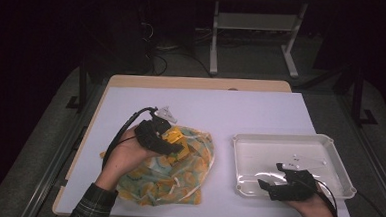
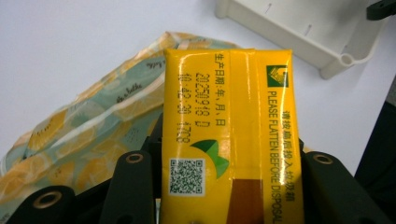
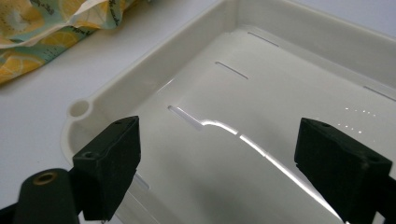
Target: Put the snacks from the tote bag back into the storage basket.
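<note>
A yellow drink carton (image 2: 229,135) with black print and a QR code stands between the jaws of my left gripper (image 2: 229,186), which is shut on it. In the high view the left gripper (image 1: 172,140) holds the yellow carton (image 1: 174,134) just above a lemon-patterned cloth bag (image 1: 172,175) lying on the white table. My right gripper (image 1: 272,178) hovers open over the near left part of a white plastic tray (image 1: 338,161). Its two black jaws stand wide apart above the tray floor (image 3: 243,154), with nothing between them.
The lemon-patterned bag (image 2: 79,135) lies crumpled left of the tray, whose corner (image 2: 345,58) is a short way from the carton. A metal frame leg (image 1: 214,39) stands on the floor beyond the table's far edge.
</note>
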Motion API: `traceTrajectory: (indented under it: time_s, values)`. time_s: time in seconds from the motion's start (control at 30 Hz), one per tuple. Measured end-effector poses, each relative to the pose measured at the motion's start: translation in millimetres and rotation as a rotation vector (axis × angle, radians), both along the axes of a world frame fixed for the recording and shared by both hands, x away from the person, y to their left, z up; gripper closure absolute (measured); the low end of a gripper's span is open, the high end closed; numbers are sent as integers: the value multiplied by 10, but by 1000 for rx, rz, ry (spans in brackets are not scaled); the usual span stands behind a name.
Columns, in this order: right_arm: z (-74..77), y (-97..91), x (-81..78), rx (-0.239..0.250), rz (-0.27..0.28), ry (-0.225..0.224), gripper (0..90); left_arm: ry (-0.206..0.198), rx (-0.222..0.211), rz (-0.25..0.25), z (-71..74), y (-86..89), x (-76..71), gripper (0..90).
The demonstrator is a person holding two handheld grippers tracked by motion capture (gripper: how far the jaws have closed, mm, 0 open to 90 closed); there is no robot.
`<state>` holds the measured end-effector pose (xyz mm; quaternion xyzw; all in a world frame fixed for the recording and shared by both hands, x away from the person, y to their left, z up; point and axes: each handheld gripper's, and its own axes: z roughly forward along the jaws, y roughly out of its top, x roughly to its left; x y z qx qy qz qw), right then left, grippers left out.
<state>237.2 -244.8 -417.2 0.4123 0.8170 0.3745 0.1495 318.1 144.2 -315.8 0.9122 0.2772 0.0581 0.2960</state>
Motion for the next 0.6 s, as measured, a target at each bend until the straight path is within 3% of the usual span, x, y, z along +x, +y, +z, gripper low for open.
traceTrajectory:
  time_s: [0.6]
  values:
    - [7, -20, -7, 12, -12, -7, 144, -15, -38, -61, 246, -303, 20, 544]
